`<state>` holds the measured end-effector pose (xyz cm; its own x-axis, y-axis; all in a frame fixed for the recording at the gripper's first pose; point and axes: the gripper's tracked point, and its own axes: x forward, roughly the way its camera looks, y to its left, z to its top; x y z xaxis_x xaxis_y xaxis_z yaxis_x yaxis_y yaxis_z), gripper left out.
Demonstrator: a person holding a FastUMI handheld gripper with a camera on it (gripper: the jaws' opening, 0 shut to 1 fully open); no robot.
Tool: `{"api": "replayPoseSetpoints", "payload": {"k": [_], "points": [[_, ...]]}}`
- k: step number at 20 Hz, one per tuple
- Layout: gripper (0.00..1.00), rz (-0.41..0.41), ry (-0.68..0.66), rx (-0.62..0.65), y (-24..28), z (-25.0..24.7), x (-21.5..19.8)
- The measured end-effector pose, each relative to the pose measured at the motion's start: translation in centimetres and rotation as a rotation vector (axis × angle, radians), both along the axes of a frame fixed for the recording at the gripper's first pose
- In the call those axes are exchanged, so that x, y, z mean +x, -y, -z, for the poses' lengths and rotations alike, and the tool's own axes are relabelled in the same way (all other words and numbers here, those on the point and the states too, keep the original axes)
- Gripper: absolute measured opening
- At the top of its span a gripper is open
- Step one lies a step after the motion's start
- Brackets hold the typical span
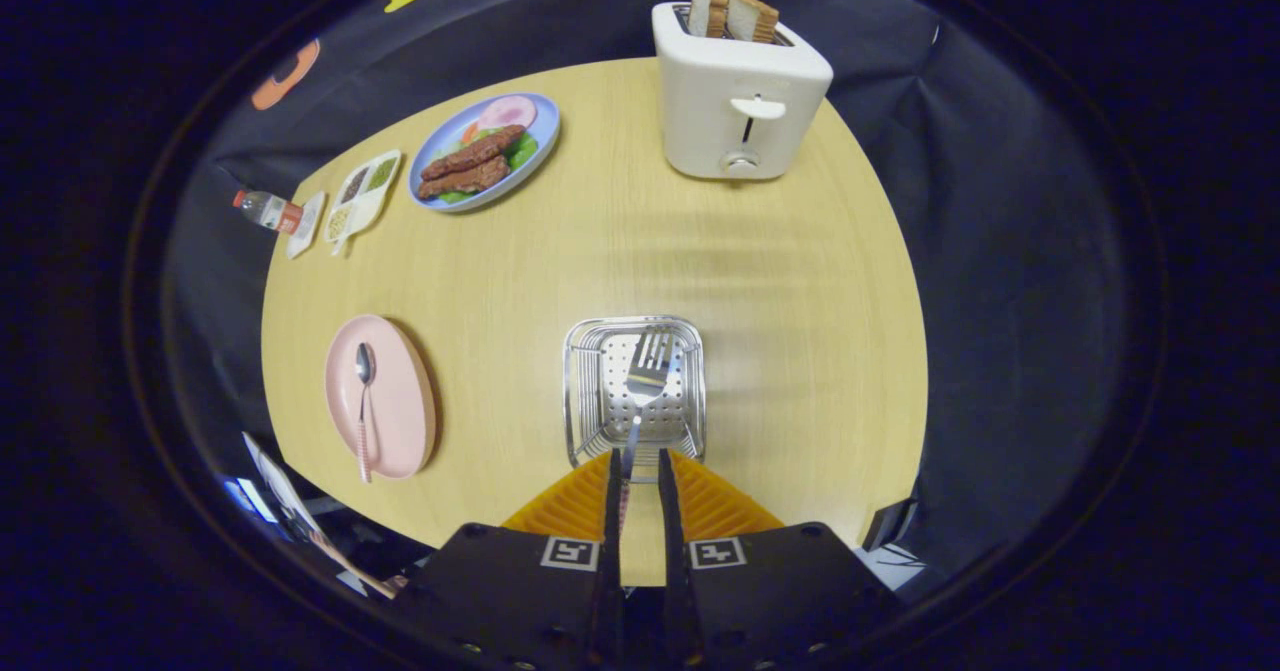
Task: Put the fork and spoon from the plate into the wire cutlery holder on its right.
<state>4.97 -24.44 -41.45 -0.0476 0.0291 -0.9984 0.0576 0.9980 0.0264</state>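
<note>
A: Over the wire cutlery holder (634,391), right above its mouth, that's where the fork (645,376) hangs, tines pointing away from us and its handle running back into the gripper (640,481).

B: So the gripper has it?

A: Yes, the two fingers are pressed in close on the handle, pinching it between them. The fork looks to be above the holder's perforated bottom rather than resting on it, though I can't be sure how high.

B: What should happen now, in your view?

A: I'd tip the fork so the handle goes down first, or at least lower it until it's well within the wire walls, then spread the fingers slowly. Let go too high and it could bounce off the rim onto the bench (600,251).

B: And the spoon?

A: Untouched, I'd say. The spoon (364,391) lies lengthwise on the pink plate (400,421), well to the left of the holder. That's the other half of the job.

B: Anything in the way?

A: Not nearby. The toaster (738,91) with bread stands far beyond the holder, and the blue plate of food (540,131), a small divided tray (362,193) and a bottle (268,210) sit off at the far left.
</note>
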Motion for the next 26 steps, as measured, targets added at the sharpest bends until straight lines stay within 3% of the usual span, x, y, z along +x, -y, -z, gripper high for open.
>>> {"api": "replayPoseSetpoints", "payload": {"k": [8,12,13,15,23,26], "points": [[0.18,0.044,0.048,0.050,-1.5,-1.2,0.3],[0.18,0.006,0.105,0.066,-4.5,-3.0,0.5],[0.26,0.003,0.114,0.076,-5.6,-3.4,0.2],[0.27,0.002,0.126,0.104,-8.6,-3.7,0.0],[0.55,-0.011,0.103,0.162,-21.0,-1.2,-2.8],[0.58,-0.029,0.117,0.135,-24.3,0.6,-3.7]]}}
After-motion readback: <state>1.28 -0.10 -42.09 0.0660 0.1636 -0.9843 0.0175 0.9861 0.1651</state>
